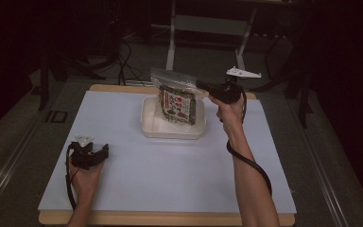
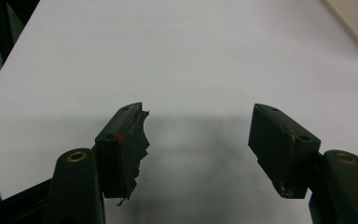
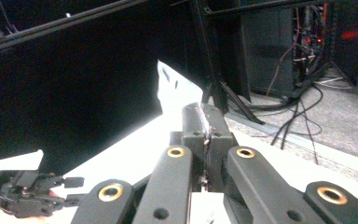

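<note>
1. High view shows the snack pouch (image 1: 177, 97), a clear bag with a red-and-green label, hanging upright with its lower edge inside the shallow cream tray (image 1: 149, 128) at the far middle of the white table (image 1: 170, 175). The right gripper view cannot show this label; there the pouch (image 3: 175, 91) appears as a glaring white sheet rising beyond the jaws.
2. From the high view, the right gripper (image 1: 202, 86) reaches in from the right and pinches the pouch by its upper right corner, its grey plate on top and its cable trailing down along the forearm. The right gripper view confirms the grip: the right gripper (image 3: 206, 122) has its jaws pressed together on the bag's edge.
3. At the near left of the table, the left gripper (image 1: 105, 152) rests in the person's hand, well apart from the tray. How its jaws stand is hard to judge from above.
4. Left gripper view settles it: the left gripper (image 2: 198, 135) has its jaws spread wide with bare table between them, and a corner of the tray (image 2: 354, 21) shows at the upper right.
</note>
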A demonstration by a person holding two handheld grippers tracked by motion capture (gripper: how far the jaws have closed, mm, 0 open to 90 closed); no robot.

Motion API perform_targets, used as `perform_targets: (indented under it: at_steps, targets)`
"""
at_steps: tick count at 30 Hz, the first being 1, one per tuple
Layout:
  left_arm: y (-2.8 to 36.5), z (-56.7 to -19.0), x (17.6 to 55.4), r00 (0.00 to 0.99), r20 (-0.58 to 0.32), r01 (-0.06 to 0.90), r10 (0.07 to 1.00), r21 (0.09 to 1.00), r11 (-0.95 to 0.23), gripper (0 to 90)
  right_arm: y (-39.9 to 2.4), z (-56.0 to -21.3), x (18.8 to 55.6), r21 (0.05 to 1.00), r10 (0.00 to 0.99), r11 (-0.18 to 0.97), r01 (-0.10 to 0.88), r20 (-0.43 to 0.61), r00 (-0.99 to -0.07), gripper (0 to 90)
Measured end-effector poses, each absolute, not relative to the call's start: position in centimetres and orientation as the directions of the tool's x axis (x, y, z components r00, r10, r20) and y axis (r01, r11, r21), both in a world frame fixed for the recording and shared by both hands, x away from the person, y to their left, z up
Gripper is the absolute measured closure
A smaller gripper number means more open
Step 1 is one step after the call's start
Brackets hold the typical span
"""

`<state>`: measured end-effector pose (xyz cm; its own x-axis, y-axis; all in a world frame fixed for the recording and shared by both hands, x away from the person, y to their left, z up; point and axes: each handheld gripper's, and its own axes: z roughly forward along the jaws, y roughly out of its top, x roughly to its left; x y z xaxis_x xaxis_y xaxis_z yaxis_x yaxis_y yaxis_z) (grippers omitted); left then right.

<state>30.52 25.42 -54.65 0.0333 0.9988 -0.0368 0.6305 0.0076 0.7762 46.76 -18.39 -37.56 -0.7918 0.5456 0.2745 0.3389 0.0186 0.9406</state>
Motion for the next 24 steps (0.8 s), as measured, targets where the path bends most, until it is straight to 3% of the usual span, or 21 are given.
perform_targets:
  at_steps: [18, 24]
  targets:
    - [25.4, -54.6, 30.5, 0.03, -0.04, 0.63, 0.999, 0.777, 0.012, 36.1, -19.4, -36.9, 46.9, 0.938, 0.689, 0.082, 0.336, 0.19, -0.699, 89.3]
    - [25.4, -54.7, 30.5, 0.031, -0.039, 0.63, 0.999, 0.777, 0.011, 36.0, -19.4, -36.4, 47.0, 0.924, 0.727, 0.126, 0.36, 0.162, -0.668, 77.8]
